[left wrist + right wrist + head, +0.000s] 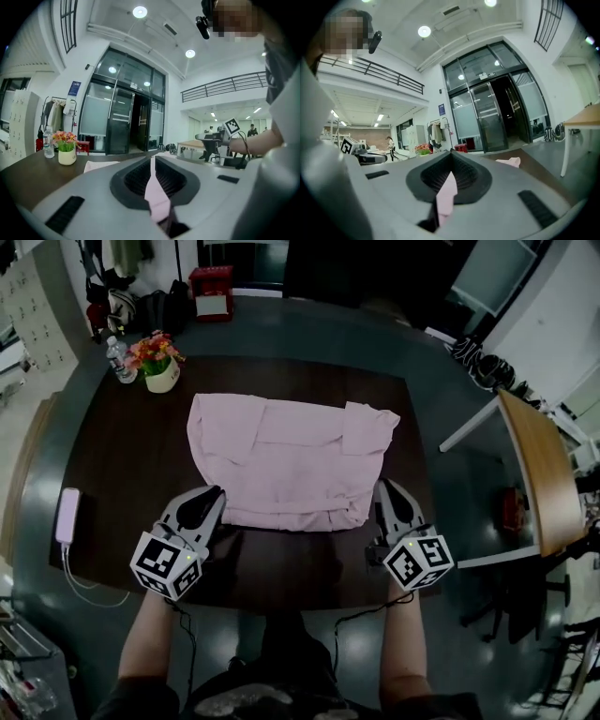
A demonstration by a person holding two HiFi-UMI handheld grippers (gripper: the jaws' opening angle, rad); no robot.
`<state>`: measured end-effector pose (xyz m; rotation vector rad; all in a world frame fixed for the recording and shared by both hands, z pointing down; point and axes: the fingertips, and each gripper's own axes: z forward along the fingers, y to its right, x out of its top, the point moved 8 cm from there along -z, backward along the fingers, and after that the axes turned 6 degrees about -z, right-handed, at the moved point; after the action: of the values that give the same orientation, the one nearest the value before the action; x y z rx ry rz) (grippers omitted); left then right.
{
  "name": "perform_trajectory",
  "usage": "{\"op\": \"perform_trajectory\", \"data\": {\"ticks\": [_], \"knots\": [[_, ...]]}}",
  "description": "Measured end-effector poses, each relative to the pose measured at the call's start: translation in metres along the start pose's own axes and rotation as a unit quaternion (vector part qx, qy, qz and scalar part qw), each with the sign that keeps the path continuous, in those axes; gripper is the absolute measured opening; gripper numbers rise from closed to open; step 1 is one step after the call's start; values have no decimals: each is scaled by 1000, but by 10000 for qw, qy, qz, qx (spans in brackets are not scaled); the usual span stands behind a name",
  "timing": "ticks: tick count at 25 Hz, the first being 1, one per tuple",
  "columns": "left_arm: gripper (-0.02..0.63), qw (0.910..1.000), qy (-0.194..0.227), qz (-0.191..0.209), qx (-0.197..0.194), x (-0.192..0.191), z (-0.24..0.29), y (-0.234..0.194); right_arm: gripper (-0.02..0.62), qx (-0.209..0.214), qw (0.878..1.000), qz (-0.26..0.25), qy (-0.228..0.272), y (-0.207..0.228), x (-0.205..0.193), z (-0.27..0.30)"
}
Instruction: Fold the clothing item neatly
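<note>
A pale pink garment point(289, 460) lies partly folded on the dark table point(122, 465), its sleeves turned in over the body. My left gripper point(218, 494) is at the near left corner of the cloth, shut on a strip of pink fabric point(157, 197) that shows between the jaws in the left gripper view. At the near right corner my right gripper point(381, 489) is shut on the garment too, with a pink fold point(447, 193) pinched between its jaws. Both grippers point nearly level, away from me.
A white pot of flowers point(159, 360) and a water bottle point(118, 360) stand at the table's far left. A pink phone point(67, 515) on a white cable lies at the near left edge. A wooden table point(534, 465) stands to the right, a red box point(212, 292) beyond.
</note>
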<state>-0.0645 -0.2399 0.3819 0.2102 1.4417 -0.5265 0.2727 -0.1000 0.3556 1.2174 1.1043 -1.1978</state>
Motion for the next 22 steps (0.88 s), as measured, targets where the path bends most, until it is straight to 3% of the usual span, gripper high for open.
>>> {"op": "perform_trajectory", "data": {"ticks": [5, 12, 22], "knots": [[11, 9997, 41, -221, -37, -25, -114, 47, -6, 151, 9997, -187, 69, -101, 1, -80], [11, 9990, 260, -339, -126, -27, -252, 95, -6, 222, 9992, -284, -196, -210, -4, -181], [11, 9959, 416, -610, -529, -45, -328, 154, -8, 116, 9998, -36, -148, -279, -14, -276]]}}
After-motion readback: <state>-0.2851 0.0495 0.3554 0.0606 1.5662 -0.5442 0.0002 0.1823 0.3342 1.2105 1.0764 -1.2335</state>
